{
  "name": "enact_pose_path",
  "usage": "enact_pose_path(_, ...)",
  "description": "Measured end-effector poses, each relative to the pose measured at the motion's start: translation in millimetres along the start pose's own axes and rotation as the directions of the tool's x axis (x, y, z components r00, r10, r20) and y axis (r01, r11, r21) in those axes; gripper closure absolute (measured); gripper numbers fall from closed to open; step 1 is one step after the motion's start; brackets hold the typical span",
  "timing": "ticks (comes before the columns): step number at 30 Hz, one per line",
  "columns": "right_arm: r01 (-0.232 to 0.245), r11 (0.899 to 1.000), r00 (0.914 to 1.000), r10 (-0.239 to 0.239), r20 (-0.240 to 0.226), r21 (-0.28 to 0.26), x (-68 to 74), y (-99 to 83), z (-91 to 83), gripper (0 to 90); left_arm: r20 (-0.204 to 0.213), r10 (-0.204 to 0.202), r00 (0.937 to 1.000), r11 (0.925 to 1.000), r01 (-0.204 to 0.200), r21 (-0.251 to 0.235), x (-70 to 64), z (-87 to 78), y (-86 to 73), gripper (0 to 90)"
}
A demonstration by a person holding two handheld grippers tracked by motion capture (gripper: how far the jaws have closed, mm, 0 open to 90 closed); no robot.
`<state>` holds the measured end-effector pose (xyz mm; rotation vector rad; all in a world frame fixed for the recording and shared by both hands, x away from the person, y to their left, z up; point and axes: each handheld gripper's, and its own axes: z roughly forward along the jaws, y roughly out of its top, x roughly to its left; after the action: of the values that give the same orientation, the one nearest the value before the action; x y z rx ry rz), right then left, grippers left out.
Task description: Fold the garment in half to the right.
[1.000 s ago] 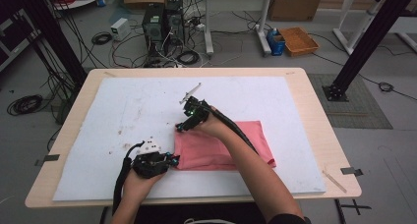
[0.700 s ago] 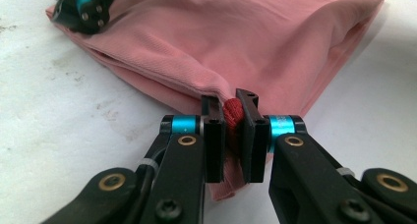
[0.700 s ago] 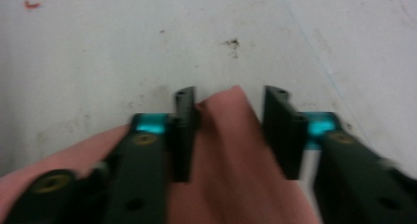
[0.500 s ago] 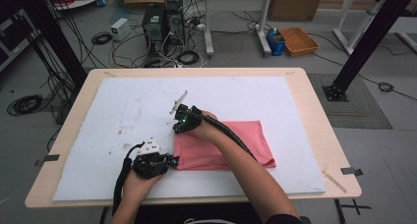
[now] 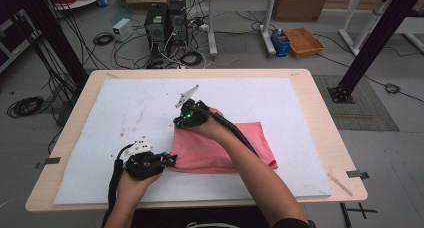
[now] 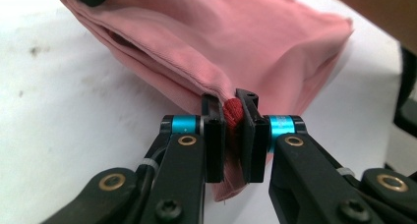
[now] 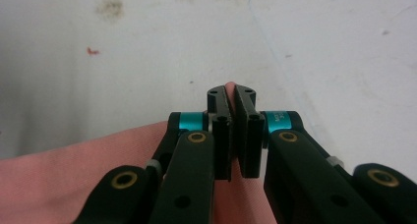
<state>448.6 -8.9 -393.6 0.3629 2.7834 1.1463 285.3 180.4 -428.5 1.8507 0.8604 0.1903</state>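
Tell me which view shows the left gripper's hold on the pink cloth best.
The left gripper view: the left gripper pinches a bunched corner of the pink cloth up close. The high view shows the grip small, at the cloth's near-left corner; the right gripper view shows the cloth.

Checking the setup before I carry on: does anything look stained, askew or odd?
Only small marks: the white table cover has dark specks and a tiny red fleck. The pink cloth, pinched by the left gripper and right gripper, looks undamaged.

Cloth (image 5: 220, 150) on mat (image 5: 125, 108) — right of centre, near front edge.
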Motion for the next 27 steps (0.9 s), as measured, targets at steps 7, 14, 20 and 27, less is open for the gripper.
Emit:
enact_pose_path(7, -0.016, 0.996, 0.9997, 0.017, 0.015, -0.088, -5.9, -16.3, -43.2, 86.7, 0.101, 0.054, 0.9935, 0.9983, -0.051, -0.028, -16.3, 17.0, 31.7, 82.3)
enact_pose_path(14, -0.039, 0.991, 0.9983, 0.044, 0.038, -0.13, -13.8, -41.4, -81.6, 86.7, 0.17, 0.103, 0.98, 0.9946, -0.104, -0.007, -37.1, 50.6, 61.3, 82.3)
enact_pose_path(20, -0.068, 0.983, 0.9951, 0.079, 0.06, -0.17, -20.2, -63.6, -111.1, 86.7, 0.226, 0.124, 0.9662, 0.9919, -0.127, -0.004, -54.5, 78.9, 79.2, 82.3)
enact_pose_path(27, -0.082, 0.978, 0.9896, 0.103, 0.1, -0.194, -23.2, -92.8, -144.6, 86.7, 0.263, 0.153, 0.9526, 0.9863, -0.164, 0.02, -77.3, 116.6, 92.8, 82.3)
